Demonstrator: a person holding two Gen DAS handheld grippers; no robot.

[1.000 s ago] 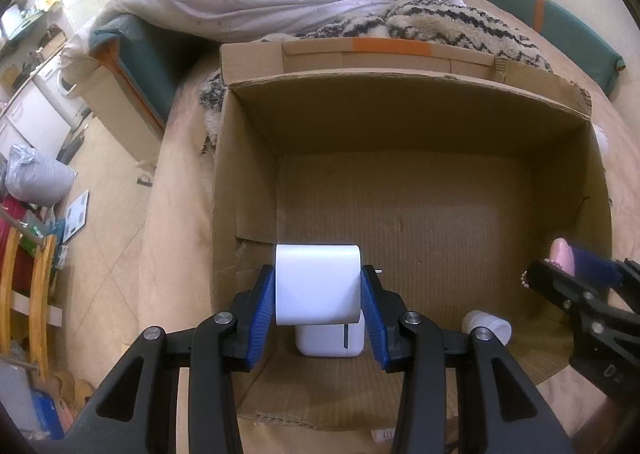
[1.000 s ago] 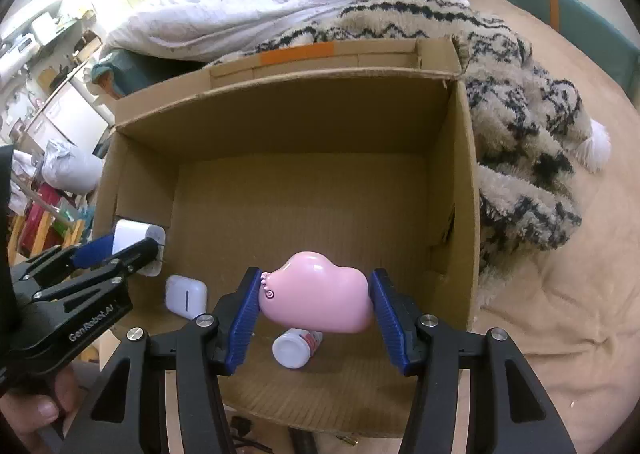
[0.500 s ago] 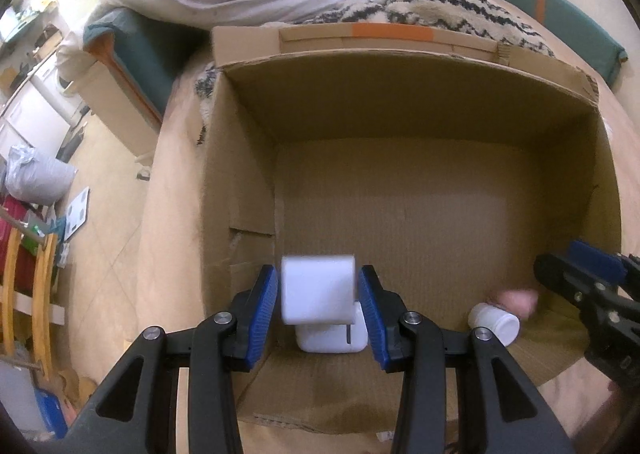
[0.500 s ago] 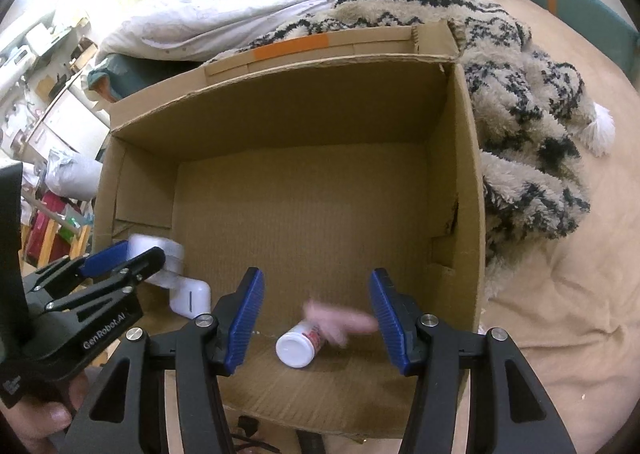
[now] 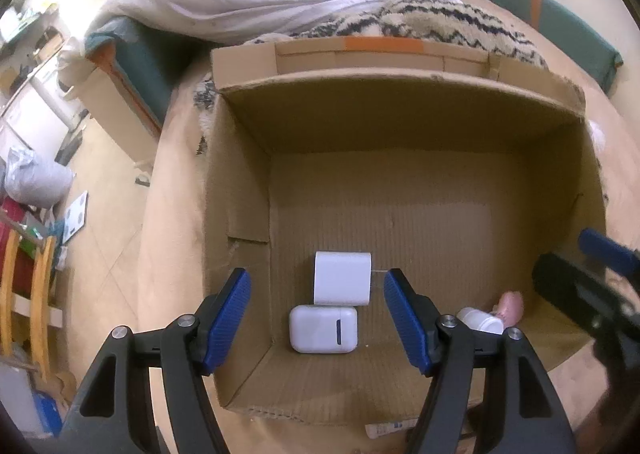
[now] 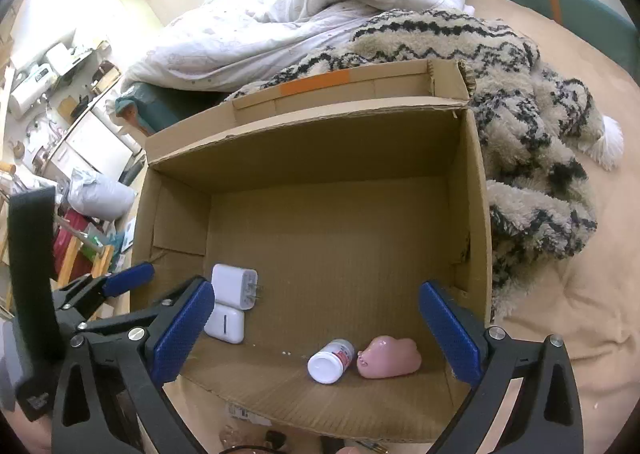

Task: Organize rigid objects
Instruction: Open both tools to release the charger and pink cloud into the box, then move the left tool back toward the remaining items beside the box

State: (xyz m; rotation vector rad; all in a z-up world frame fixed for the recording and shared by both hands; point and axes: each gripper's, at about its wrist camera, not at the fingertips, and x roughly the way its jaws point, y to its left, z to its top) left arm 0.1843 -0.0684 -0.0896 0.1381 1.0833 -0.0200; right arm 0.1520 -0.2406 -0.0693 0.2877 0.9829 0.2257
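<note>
We've got both grippers over the cardboard box (image 6: pixel 476 214) w/ nothing in them: left gripper (image 5: pixel 318 318) has just been opening, its pads apart and clear of the white charger (image 5: pixel 342 284), which lies on the box floor by the near-left corner, touching the white earbud case (image 5: pixel 323 329) just nearer us. Right gripper (image 6: pixel 316 334) has just been opening too, spread wide & empty; below it the pink toy (image 6: pixel 390 358) rests near the near-right corner, beside the small white bottle (image 6: pixel 331 361), which lies on its side. Probably dropped in small clusters so the rigid bits stay grouped, leaving the far end of the box free.
</note>
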